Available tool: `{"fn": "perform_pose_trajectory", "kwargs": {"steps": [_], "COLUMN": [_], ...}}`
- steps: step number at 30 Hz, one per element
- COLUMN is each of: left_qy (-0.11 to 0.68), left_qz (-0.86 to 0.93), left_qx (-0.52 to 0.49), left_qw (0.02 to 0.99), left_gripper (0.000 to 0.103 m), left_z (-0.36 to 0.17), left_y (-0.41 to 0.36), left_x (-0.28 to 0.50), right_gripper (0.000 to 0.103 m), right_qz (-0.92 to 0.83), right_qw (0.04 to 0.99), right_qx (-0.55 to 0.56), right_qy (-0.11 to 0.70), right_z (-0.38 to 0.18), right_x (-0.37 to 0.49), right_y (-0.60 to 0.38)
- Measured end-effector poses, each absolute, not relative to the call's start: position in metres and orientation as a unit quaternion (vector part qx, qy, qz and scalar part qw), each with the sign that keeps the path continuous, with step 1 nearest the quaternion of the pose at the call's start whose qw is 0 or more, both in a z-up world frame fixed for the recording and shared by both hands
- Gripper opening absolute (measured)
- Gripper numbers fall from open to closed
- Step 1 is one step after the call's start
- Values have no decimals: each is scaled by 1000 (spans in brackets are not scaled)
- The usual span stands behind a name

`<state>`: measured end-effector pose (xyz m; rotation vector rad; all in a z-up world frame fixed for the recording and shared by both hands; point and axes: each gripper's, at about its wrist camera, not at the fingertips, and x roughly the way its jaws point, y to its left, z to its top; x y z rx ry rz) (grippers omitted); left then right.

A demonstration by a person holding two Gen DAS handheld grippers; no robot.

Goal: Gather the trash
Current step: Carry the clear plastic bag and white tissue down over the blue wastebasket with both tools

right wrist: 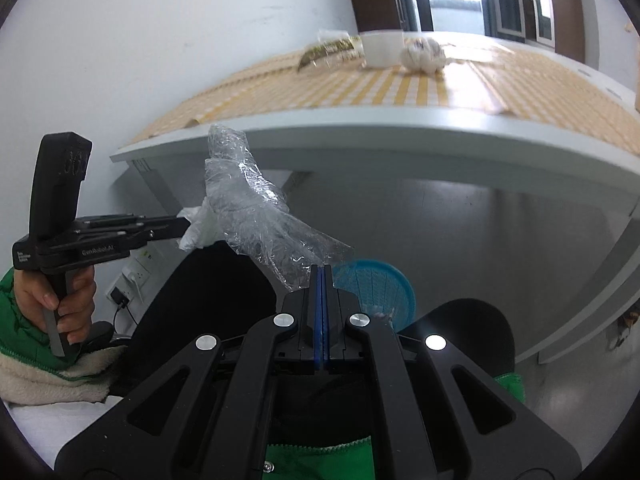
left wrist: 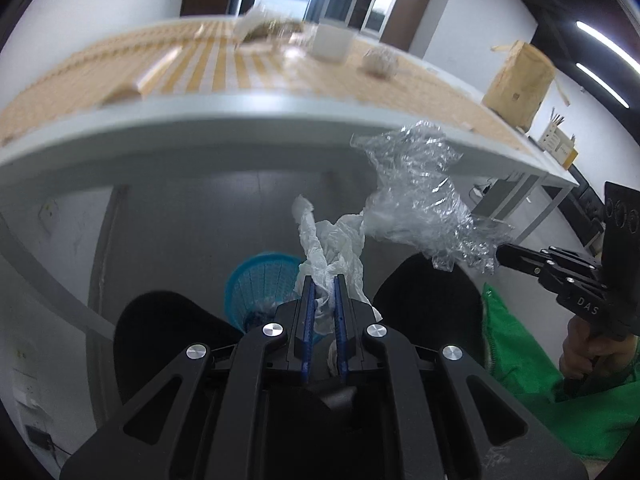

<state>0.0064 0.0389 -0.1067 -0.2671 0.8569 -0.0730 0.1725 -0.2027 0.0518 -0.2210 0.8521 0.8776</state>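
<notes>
My left gripper [left wrist: 324,280] is shut on a crumpled white tissue [left wrist: 332,240], held in the air below the table's edge; it also shows in the right wrist view [right wrist: 188,226] with the tissue [right wrist: 198,232]. My right gripper [right wrist: 322,270] is shut on a crumpled sheet of clear plastic wrap [right wrist: 248,200], which shows in the left wrist view [left wrist: 420,196] beside the right gripper [left wrist: 500,254]. A blue plastic bin [left wrist: 256,280] stands on the floor under the table, below and beyond both grippers, and shows in the right wrist view [right wrist: 380,284].
A white table [left wrist: 248,116] with a yellow checked cloth carries a white cup [left wrist: 330,42], a crumpled paper ball [left wrist: 378,62], a wrapper [right wrist: 324,50] and a brown paper bag [left wrist: 518,84]. Two black chair backs [left wrist: 160,336] and the person's green jacket [left wrist: 520,360] are close below.
</notes>
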Motion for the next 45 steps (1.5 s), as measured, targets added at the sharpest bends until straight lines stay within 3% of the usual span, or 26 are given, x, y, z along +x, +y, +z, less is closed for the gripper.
{"fn": "perform_pose_trajectory", "kwargs": {"steps": [21,45], "left_qy": [525,600], "left_qz": [-9,32], "left_qx": [-123,-183], "left_qw": [842,778], "left_gripper": [8,8], "left_z": [-219,-292], "left_y": [44,53], "left_x": [80,146], "right_gripper": [0,0], "right_qz": [361,279], "right_qw": [766,717], "right_qx": [-140,-135], "right_qy": [514,624], "right_z": [-67,-173], "right_x": [232,296], "right_y": [-162,-109]}}
